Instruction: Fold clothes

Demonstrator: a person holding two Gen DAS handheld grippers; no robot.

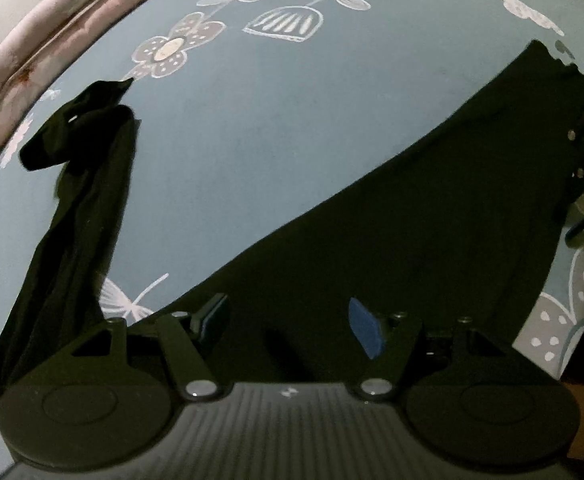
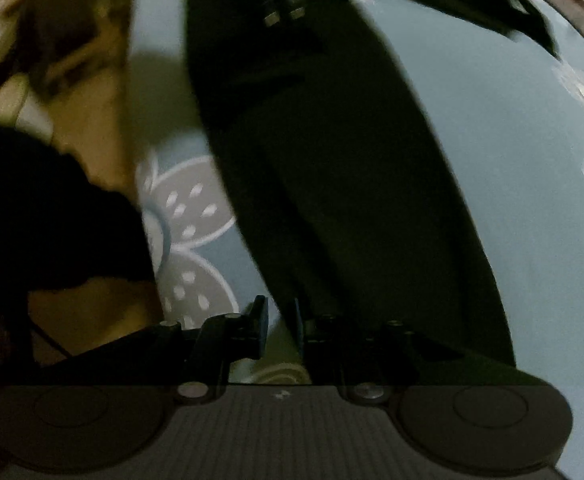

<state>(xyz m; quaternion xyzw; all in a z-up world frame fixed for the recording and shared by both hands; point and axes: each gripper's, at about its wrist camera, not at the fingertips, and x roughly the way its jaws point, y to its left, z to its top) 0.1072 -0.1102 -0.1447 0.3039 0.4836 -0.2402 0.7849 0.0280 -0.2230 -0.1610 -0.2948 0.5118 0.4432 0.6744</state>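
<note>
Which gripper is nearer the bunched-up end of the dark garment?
Left. The left gripper hovers over the cloth leading to the bunched end; the right gripper sits at the opposite end.

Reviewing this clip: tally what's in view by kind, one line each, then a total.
Dark garment, spread over the sheet with one twisted leg or sleeve: 1
Blue flower-print sheet: 1
Pink quilted cover at the sheet's edge: 1
Tools: 2, left tool and right tool
Total: 5
</note>
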